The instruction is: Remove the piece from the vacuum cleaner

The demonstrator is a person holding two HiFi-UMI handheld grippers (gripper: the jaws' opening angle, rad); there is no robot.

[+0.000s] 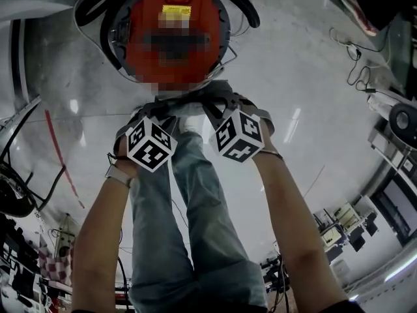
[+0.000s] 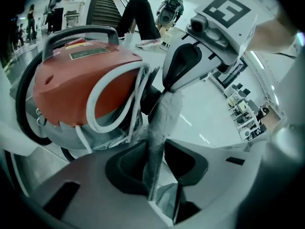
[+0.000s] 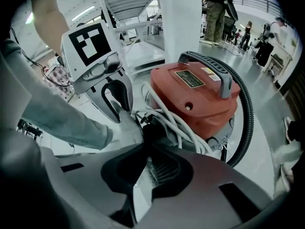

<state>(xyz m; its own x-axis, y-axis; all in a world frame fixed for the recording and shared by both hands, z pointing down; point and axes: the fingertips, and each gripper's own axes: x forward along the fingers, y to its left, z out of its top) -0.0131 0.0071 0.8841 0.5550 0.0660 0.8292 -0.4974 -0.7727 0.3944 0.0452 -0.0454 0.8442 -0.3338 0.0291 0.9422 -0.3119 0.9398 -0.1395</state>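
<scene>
The red vacuum cleaner (image 1: 171, 31) stands on the floor in front of me, and both grippers are at its near side. A pale grey fabric piece (image 2: 159, 123) hangs from that side, beside the coiled white cord (image 2: 102, 99). My left gripper (image 2: 155, 161) is shut on the lower part of this piece. My right gripper (image 3: 145, 168) is shut on the same piece (image 3: 125, 130), close to the vacuum body (image 3: 195, 99). In the left gripper view the right gripper (image 2: 167, 87) pinches the piece's upper end. In the head view the jaws are hidden behind the marker cubes.
A black ribbed hose (image 3: 243, 123) loops around the vacuum's right side. The person's legs in jeans (image 1: 189, 227) stand directly below the grippers. Cables (image 1: 19, 175) lie at the left. A white pillar (image 3: 178, 18) and a staircase (image 2: 102, 8) rise behind, with people further off.
</scene>
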